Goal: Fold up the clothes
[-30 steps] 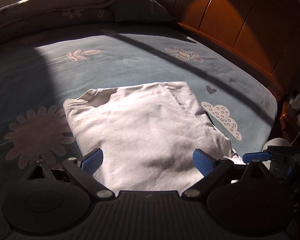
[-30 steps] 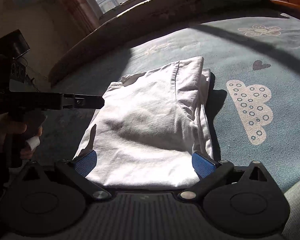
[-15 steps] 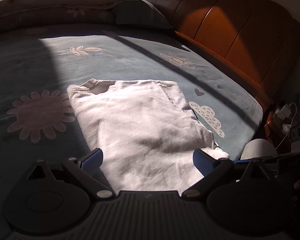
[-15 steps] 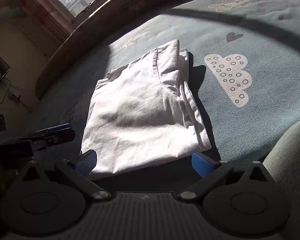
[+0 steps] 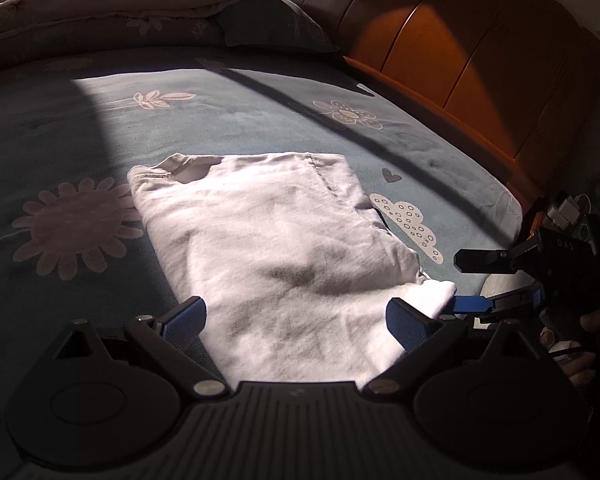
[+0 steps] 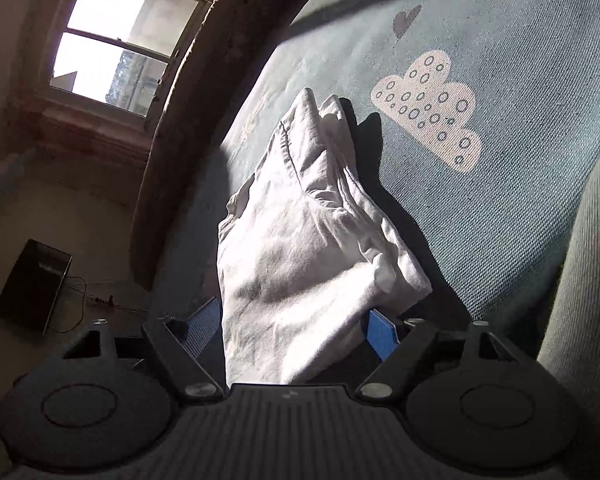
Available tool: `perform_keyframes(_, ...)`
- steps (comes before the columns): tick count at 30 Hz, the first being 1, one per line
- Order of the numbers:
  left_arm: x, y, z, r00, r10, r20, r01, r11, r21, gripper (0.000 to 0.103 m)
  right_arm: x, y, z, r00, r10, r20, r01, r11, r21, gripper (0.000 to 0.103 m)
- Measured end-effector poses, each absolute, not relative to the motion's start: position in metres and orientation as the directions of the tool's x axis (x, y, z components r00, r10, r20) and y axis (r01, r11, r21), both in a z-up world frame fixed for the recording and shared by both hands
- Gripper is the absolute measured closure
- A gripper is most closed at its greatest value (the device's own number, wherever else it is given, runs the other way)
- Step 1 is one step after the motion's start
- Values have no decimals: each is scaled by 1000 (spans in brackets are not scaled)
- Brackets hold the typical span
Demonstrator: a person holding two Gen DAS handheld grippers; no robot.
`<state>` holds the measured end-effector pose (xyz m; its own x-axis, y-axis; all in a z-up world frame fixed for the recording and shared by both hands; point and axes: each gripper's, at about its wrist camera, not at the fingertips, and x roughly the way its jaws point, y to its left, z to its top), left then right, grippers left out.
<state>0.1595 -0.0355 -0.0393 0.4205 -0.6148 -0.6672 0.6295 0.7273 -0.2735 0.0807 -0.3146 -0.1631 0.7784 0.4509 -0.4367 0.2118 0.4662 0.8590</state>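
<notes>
The right gripper (image 6: 290,330), a black two-finger tool with blue pads, is lying rolled onto its side at the near right corner of the folded white cotton garment (image 6: 300,240). Its jaws have just been closing in from their widest, and the garment's corner is sitting between them; the pads are standing close on either side of the cloth, but a firm press is not showing, so the jaws are reading as still spread. From the left wrist view the same tool (image 5: 466,282) is showing one finger above the corner and the blue-padded one at the level of the bed, against the cloth's edge, with a person's hand (image 5: 584,344) wrapping its handle.

The left gripper (image 5: 296,318), of the same make, is hovering spread wide over the near edge of the garment (image 5: 268,248), pinching nothing.

The garment is lying flat as a rough rectangle, collar opening at the far left, in a patch of sunlight on the teal bedsheet printed with pale flowers, a cloud and a heart (image 5: 240,120). Beyond it a rolled beige quilt (image 5: 112,4) is lining the far side, and a brown wooden headboard (image 5: 460,52) is running along the right. A bright window (image 6: 116,44) is showing in the right wrist view.
</notes>
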Motion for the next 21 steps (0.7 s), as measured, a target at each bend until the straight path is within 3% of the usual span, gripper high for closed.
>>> perform_keyframes(6,159,-38,-42,415,-615,-671,627,727,-279,7,85,-324,-173,783,429,-450,254,439,862,21)
perform_keyframes(7,159,-38,-43,413,-615,-672,629,726,-278,7,88,-323,-176,781,429,-454,258,441,860,25)
perform_keyframes(9,157,-39,-43,409,-615,-674,633,723,-276,7,94,-320,-181,772,428,-471,268,453,850,39)
perform_keyframes(11,156,-38,-43,408,-615,-674,634,722,-275,7,100,-316,-186,752,422,-507,286,483,827,76)
perform_keyframes(13,155,-35,-42,403,-623,-670,634,718,-287,7,101,-316,-190,743,418,-522,295,495,817,95)
perform_keyframes(21,152,-38,-45,387,-623,-680,645,710,-283,7,97,-313,-158,778,352,-520,234,605,761,97)
